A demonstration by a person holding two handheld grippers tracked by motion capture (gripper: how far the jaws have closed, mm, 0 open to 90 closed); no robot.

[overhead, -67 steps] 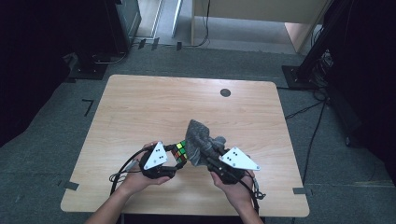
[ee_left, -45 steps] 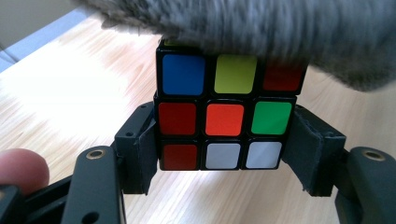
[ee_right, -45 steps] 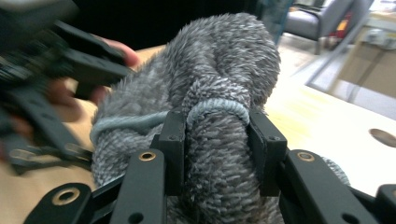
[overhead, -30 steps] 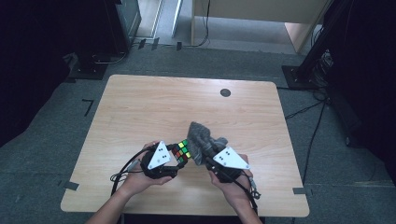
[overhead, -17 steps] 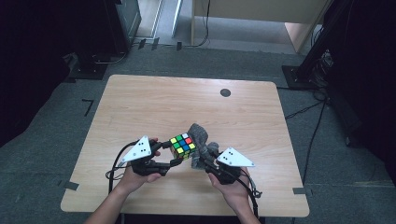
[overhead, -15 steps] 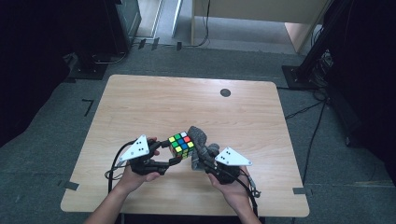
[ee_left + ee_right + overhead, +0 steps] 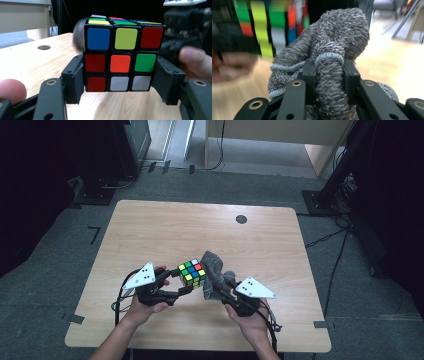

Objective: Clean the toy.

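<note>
Left gripper [image 7: 181, 281]: my black jaws are clamped on the lower layer of the puzzle cube [image 7: 192, 272], one flat pad pressed against each side; the cube sits just ahead of my fingers, lifted off the wood.
Puzzle cube, close up [image 7: 119, 55]: hard, glossy plastic, square stickers in a three-by-three grid with black seams. The face toward me reads blue, yellow-green, red on top; red, orange, green in the middle; red, white, white at the bottom.
Right gripper [image 7: 220, 291]: my jaws are closed around a grey cloth [image 7: 215, 275], which bulges out above and ahead of the pads.
Grey cloth, close up [image 7: 332, 65]: soft, nubby, towel-like knit, bunched into a rounded lump, with a smoother pale-grey hem looping across just above the jaws.
Cube and cloth: the cloth lies right beside the cube, on the side toward my right gripper; I cannot tell whether they touch.
Tabletop [image 7: 165, 227]: pale wood grain, smooth, rounded corners, below both grippers.
Dark round disc [image 7: 241, 219]: flat, set in the tabletop far ahead of my right gripper.
</note>
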